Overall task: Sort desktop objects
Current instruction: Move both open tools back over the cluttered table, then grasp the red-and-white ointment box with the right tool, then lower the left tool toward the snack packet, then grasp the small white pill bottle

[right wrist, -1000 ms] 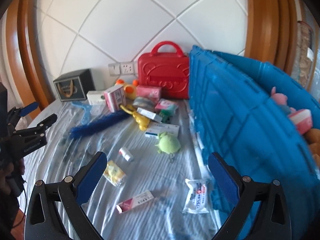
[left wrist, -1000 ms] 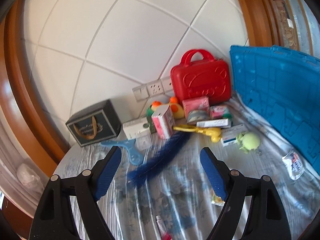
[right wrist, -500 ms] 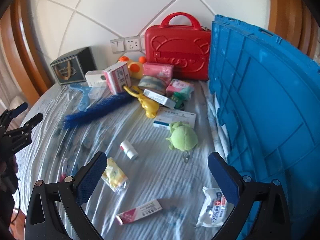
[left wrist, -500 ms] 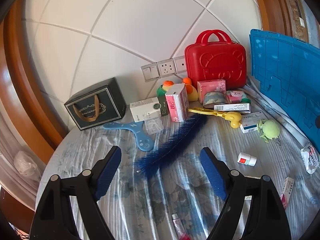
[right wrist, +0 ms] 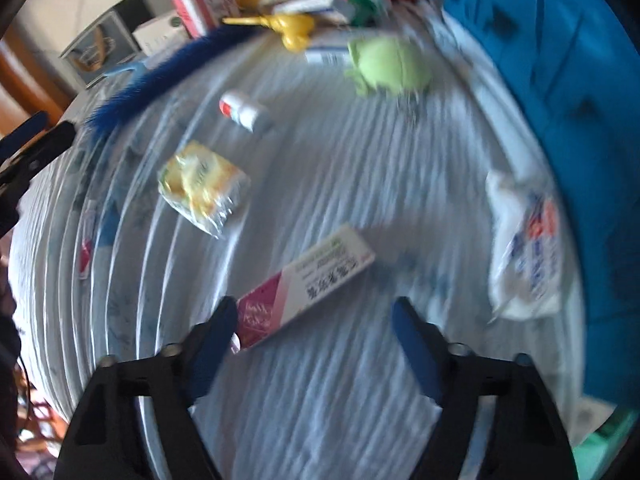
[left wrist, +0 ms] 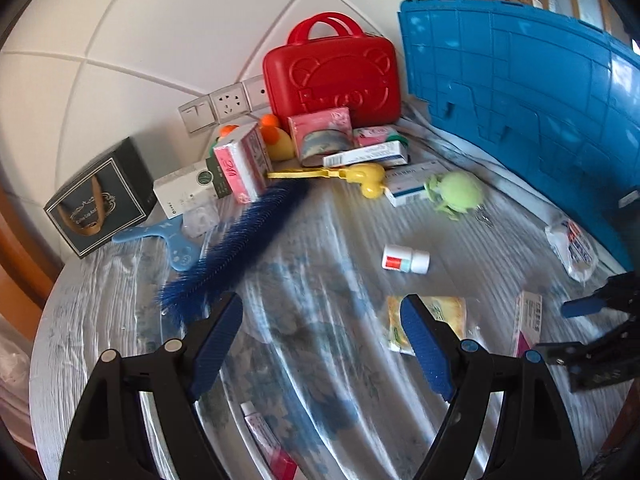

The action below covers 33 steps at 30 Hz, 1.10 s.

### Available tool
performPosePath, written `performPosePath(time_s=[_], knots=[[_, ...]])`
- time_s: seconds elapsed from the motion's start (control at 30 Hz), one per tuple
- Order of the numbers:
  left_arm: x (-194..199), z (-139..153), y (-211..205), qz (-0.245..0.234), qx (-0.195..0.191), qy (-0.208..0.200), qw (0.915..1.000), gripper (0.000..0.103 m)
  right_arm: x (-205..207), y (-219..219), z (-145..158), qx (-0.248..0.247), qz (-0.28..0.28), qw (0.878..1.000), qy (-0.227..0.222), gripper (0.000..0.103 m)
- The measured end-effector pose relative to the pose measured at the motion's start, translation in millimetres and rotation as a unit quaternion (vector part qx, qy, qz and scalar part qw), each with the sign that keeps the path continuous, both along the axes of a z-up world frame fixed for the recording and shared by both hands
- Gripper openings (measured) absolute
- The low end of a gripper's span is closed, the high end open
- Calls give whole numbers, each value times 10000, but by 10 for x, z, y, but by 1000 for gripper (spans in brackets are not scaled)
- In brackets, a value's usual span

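- Pink-and-white carton (right wrist: 306, 280): slim, stiff card, likely light; lies flat on the tabletop (right wrist: 320, 380), its pink end against the right claw's (right wrist: 314, 320) left finger. Best gripped across its narrow width.
- Right claw: jaws just been closing, nothing clamped.
- Left claw (left wrist: 322, 320): released, empty.

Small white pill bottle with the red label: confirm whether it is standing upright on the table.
No. The small white pill bottle with the red label lies on its side on the patterned tablecloth, cap pointing right.
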<state>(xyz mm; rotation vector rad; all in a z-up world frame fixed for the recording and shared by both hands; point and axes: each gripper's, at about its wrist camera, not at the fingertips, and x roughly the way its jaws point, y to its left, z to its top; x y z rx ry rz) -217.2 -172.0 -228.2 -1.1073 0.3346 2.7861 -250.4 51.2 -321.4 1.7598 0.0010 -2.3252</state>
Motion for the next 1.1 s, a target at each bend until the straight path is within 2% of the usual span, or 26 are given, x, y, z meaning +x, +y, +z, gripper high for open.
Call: performPosePath(time_s=[0.1,0.23,0.3,0.33,0.37,0.4,0.47,0.6,0.7,0.83,1.0,1.07,1.1], knots=[[55,-41,-2,-170,28,-91,9998,81,-10,6,-50,-212,-380,9990,-94,63],[13,-112,47,-516,-15,-61,9986,81,-7,-84,-73,-361,-507,9980,-80,68],[-67,-157,97,-593,-21,-117,9982,81,13,-177,-95,-123,-419,9990,70,67],[-119,-195,130,-626,10,-178,9979,81,17,-233,-102,126,-279,9993,192,63],[-169,-237,165,-635,45,-259,9976,81,28,-266,-99,317,-153,9989,308,54],[-219,-285,209,-646,111,-351,9972,81,41,-257,-100,372,-93,9986,355,41],[-288,-386,303,-664,264,-504,9962,81,52,-175,-84,304,-108,9991,285,29],[-342,-543,471,-638,565,-822,9930,81,125,5,-73,266,-164,9993,214,28],[-404,-662,583,-483,542,-906,9932,81,150,22,-58,279,-74,9993,254,28],[-534,-947,685,-111,608,-1237,9904,81,136,-35,-68,472,123,9980,409,29],[-634,-1038,720,-114,704,-1090,9915,81,52,-91,-87,658,431,9954,542,29],[-656,-1021,657,-171,855,-1130,9898,70,44,-76,-82,637,546,9951,520,28],[-644,-989,617,-153,959,-1135,9888,56,47,-69,-81,630,579,9950,516,28]])
